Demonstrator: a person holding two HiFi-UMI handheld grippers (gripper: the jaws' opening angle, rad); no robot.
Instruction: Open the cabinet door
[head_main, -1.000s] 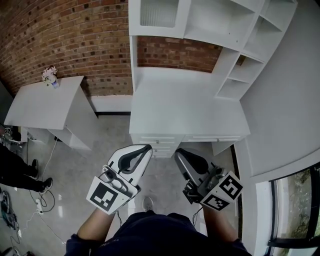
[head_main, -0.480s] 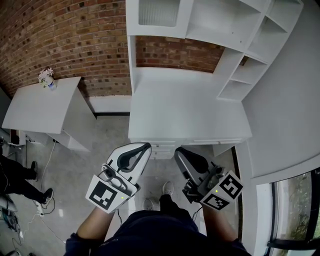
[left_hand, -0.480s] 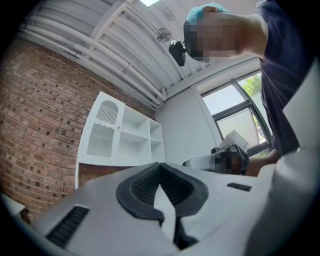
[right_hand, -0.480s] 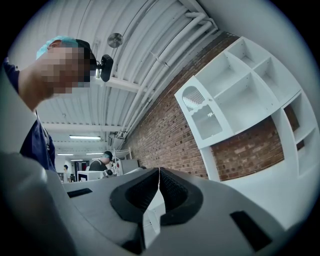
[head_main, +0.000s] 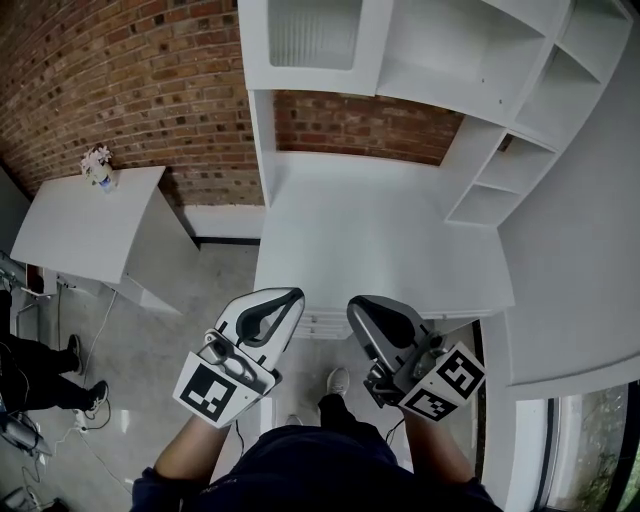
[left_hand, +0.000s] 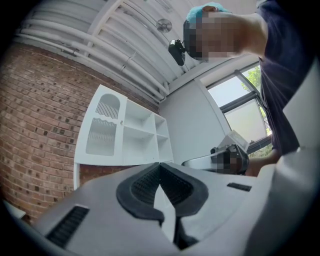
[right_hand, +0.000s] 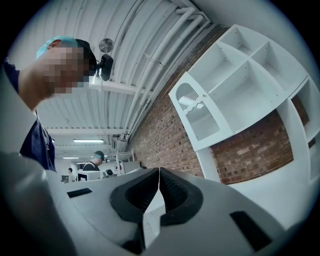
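- Bright, even light; the white desk (head_main: 370, 240) nearly glares, with a faint shadow on the floor (head_main: 190, 330) beside it.
- Strong fisheye bending; black corners in both gripper views.

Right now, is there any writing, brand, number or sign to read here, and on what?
No readable text anywhere.
Marker cube on the left gripper: black-and-white square pattern, not letters.
Marker cube on the right gripper: same kind of pattern.
Cabinet door, desk: plain white, no label.

The left gripper (head_main: 288, 298) and right gripper (head_main: 357, 306) have come forward up to the desk (head_main: 370, 235).
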